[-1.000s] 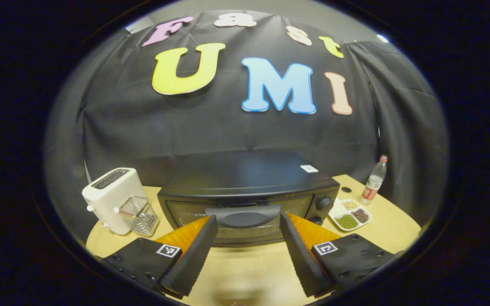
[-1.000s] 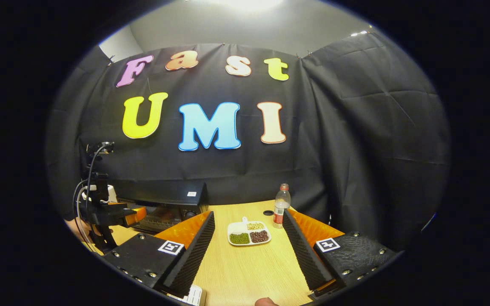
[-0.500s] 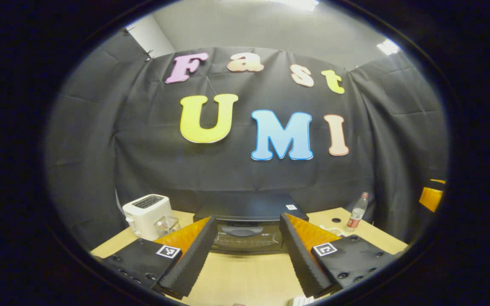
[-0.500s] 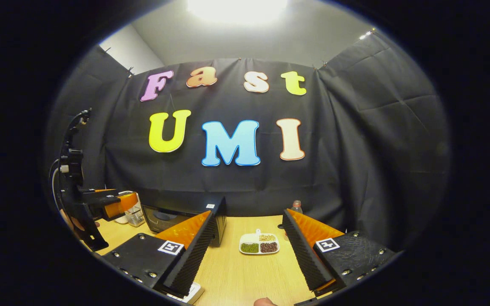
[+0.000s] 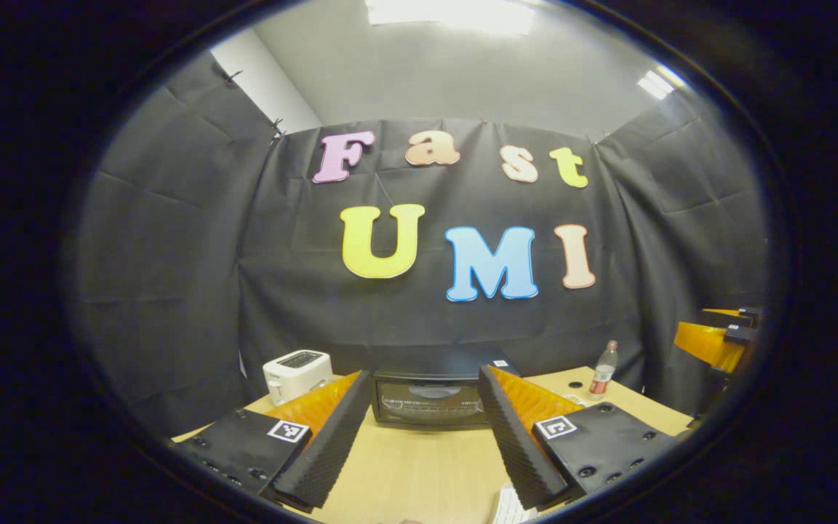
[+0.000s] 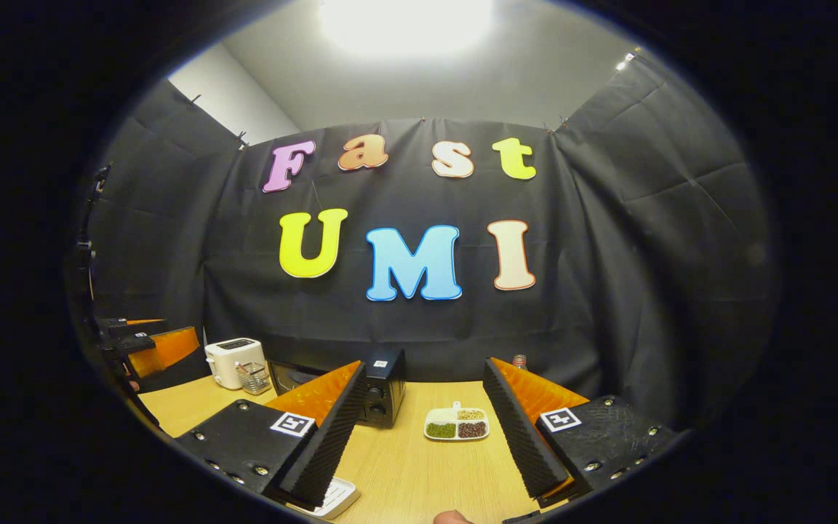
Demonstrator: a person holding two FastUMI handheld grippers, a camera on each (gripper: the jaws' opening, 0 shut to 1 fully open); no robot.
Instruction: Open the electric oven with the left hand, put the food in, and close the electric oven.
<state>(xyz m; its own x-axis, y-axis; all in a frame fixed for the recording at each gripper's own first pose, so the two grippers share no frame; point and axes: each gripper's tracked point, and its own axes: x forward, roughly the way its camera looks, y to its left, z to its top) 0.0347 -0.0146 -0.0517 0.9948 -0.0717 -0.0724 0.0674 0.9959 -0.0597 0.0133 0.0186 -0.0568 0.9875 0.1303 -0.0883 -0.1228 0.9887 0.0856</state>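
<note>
Ahead, oven [image 5: 430, 397] well apart from left gripper [image 5: 424, 444], door shut.

- In the right gripper view the oven [image 6: 382, 393] is half hidden behind the right claw's own finger [image 6: 332, 429]
- The bottle [image 6: 519, 360] shows just its cap above the other finger
- A white object [image 6: 332, 498] at the bench's near edge is cut off, too little to identify
- In the left gripper view the toaster [image 5: 295, 375] is partly covered by a finger
</note>
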